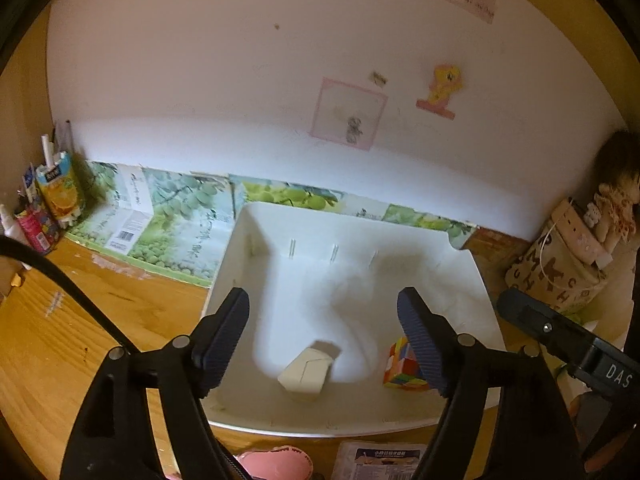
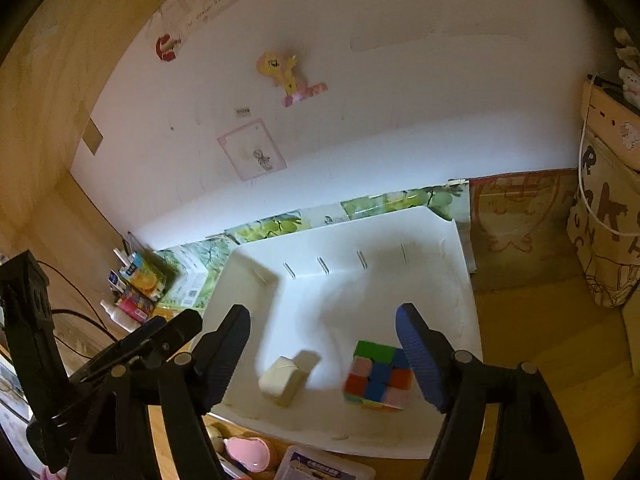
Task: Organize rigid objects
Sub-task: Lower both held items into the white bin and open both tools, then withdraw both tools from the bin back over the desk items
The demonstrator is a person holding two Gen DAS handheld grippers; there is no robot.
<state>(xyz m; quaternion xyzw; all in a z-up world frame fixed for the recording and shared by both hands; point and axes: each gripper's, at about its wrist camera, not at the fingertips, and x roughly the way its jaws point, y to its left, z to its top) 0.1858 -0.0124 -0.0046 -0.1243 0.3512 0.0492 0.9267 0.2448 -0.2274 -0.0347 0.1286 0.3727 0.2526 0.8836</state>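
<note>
A white plastic bin (image 1: 476, 292) (image 2: 464, 280) stands on the wooden desk against the wall. Inside it lie a cream-white block (image 1: 306, 372) (image 2: 282, 380) and a multicoloured puzzle cube (image 1: 402, 364) (image 2: 378, 376). My left gripper (image 1: 324, 340) is open and empty, held above the bin's near half, the block between its fingers in view. My right gripper (image 2: 322, 344) is open and empty above the bin, the cube beside its right finger (image 2: 416, 356). The left gripper body also shows at the left of the right wrist view (image 2: 132, 348).
A pink object (image 1: 276, 462) (image 2: 246, 454) and a printed packet (image 1: 380, 458) (image 2: 320, 468) lie in front of the bin. Juice carton and pens (image 1: 56, 192) stand back left. A lettered fabric bag (image 1: 560, 264) with a doll sits right.
</note>
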